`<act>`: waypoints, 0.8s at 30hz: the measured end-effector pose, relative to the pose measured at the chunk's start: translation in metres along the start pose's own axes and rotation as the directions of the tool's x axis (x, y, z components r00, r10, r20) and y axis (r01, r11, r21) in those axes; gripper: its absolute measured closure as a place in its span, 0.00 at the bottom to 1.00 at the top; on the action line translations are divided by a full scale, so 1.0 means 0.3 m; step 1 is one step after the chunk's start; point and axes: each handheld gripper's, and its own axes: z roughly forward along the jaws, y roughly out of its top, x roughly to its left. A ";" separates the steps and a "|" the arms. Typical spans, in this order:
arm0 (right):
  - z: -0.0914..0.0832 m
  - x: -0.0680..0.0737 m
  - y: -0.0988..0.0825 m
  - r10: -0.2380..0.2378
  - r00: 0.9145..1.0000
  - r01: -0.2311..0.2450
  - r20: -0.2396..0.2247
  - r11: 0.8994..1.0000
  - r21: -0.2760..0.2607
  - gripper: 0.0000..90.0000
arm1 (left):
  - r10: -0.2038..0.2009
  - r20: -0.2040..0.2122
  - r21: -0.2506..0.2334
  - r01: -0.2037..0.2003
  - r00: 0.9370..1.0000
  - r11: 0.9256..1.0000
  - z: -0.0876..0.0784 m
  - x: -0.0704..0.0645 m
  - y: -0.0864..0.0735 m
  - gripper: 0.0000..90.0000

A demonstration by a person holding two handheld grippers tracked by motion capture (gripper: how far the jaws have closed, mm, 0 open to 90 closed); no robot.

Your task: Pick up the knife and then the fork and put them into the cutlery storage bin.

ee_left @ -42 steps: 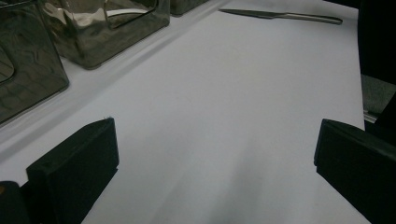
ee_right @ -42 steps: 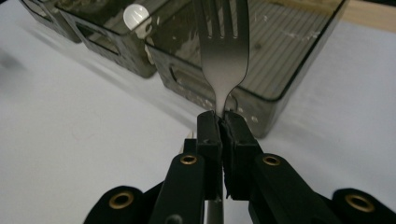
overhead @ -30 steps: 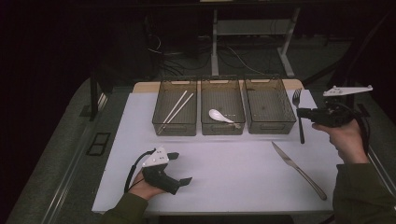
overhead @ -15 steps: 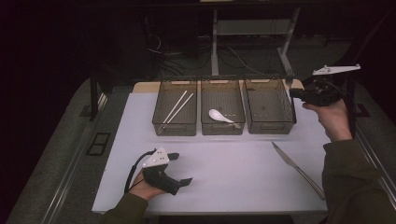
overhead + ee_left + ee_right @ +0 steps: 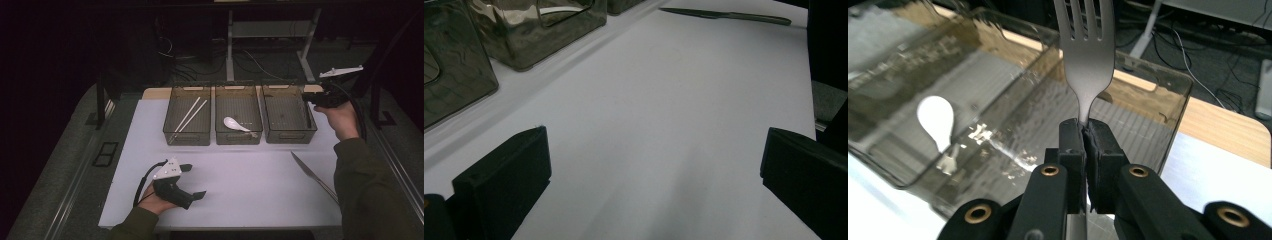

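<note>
My right gripper [image 5: 1084,125] is shut on the neck of a silver fork [image 5: 1085,50], tines pointing away from me. The fork hangs over the near corner of the clear right bin [image 5: 1158,85]. In the high view the right gripper [image 5: 311,98] is at that bin's [image 5: 288,114] right rim. My left gripper [image 5: 194,181] rests on the white mat [image 5: 240,175] at the front left, open. Nothing lies between its jaws, and in its own view the left gripper [image 5: 654,185] shows bare mat in the gap.
Three clear bins stand in a row at the back of the mat. The left one holds chopsticks [image 5: 190,115]; the middle holds a white spoon [image 5: 235,123]. A knife [image 5: 312,175] lies on the mat at the front right. A wooden table edge [image 5: 1228,125] shows beyond the mat.
My right hand has carried the fork from the mat's right side back and leftward to the right bin's rim. The left hand has stayed put.
</note>
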 end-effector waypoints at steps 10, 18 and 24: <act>0.081 0.006 -0.025 -0.033 0.999 0.031 0.019 0.994 0.109 0.95 | 0.001 0.002 0.000 -0.001 1.000 1.000 0.000 -0.002 0.000 0.00; 0.130 -0.001 -0.060 -0.025 1.000 0.021 0.016 0.986 0.168 0.95 | 0.002 0.003 0.000 -0.002 1.000 1.000 0.001 -0.003 0.001 0.00; 0.163 -0.008 -0.078 -0.016 1.000 0.013 0.016 0.982 0.190 0.95 | 0.001 0.004 -0.002 -0.001 1.000 1.000 0.001 -0.002 0.000 0.00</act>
